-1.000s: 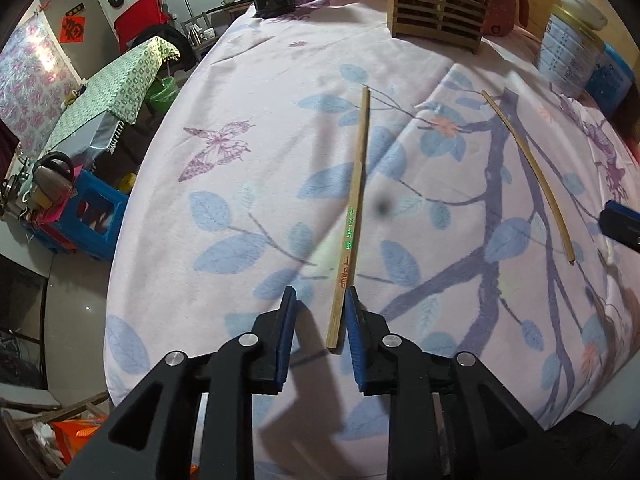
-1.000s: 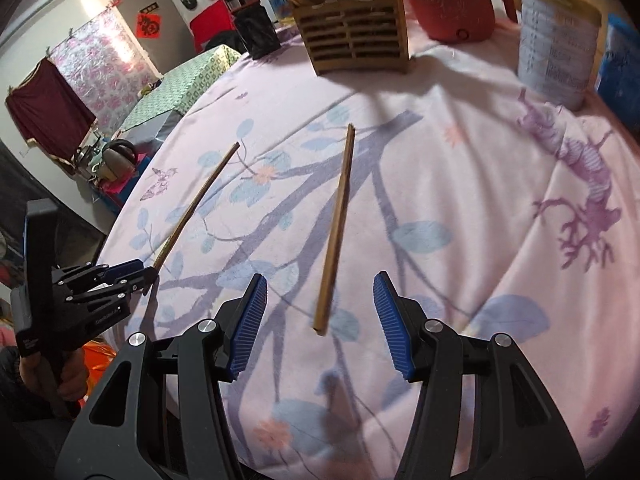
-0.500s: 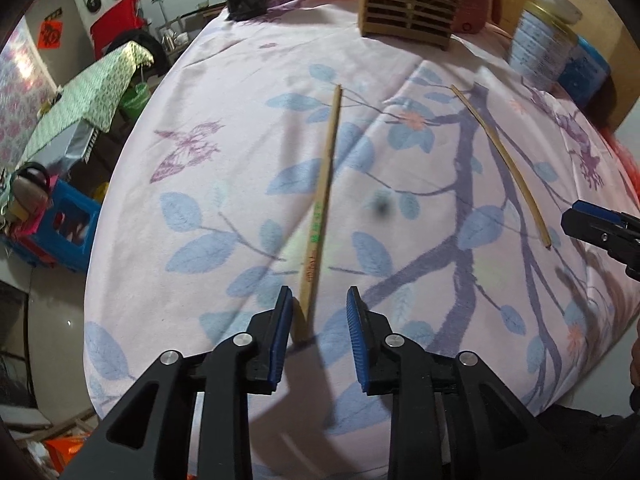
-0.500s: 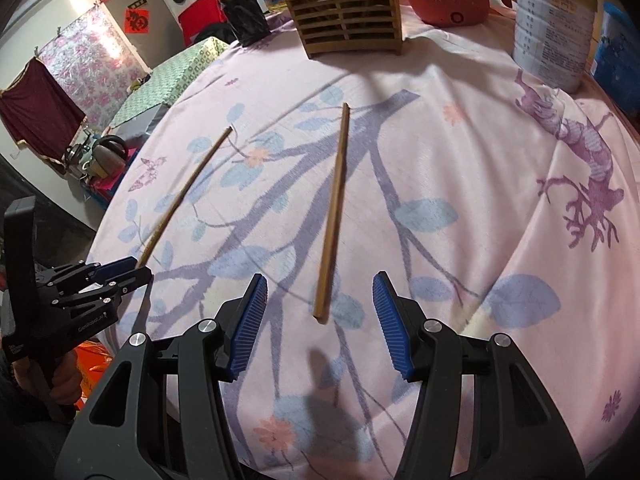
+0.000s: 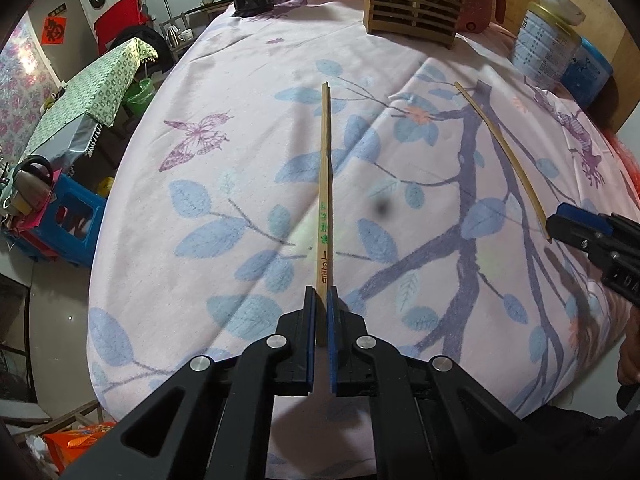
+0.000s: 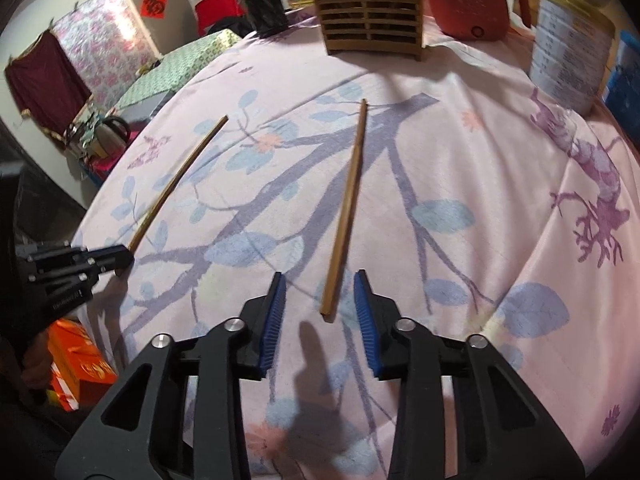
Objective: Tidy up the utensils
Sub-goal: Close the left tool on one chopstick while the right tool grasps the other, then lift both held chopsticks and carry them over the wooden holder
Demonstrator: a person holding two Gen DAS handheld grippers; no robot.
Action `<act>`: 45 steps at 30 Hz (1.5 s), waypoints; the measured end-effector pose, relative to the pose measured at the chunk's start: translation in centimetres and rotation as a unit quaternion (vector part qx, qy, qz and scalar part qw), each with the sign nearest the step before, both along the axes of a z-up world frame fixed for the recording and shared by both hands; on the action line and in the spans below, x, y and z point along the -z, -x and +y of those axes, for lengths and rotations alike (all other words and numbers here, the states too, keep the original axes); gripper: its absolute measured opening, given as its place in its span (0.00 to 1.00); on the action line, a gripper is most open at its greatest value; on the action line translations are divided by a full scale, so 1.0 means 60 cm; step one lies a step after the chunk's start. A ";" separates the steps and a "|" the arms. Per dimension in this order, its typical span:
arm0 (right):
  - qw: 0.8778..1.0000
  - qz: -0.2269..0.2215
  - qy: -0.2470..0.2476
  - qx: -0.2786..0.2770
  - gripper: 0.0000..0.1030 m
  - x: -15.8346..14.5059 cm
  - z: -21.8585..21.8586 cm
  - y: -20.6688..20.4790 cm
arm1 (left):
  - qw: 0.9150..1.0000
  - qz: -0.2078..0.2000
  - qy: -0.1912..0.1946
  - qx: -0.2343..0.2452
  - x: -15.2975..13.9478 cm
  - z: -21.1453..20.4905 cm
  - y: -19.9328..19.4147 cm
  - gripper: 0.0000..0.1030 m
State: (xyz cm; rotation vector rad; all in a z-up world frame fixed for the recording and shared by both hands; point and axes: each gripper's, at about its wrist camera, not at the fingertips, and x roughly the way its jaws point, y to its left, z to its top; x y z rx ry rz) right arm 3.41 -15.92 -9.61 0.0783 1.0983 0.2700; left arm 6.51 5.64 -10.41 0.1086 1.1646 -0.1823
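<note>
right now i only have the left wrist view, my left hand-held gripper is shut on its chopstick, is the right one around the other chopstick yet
observer: yes, the right hand-held gripper straddles the near end of the second chopstick; its jaws are closing, and neither pad touches it yet.
operator: centred or off to one side
observer: roughly centred between the blue pads, lying flat on the tablecloth.
</note>
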 end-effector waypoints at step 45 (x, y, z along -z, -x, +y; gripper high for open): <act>0.973 -0.215 -0.010 0.082 0.06 -0.271 -0.046 0.052 | 0.987 -0.134 0.076 0.039 -0.270 -0.010 -0.027 0.05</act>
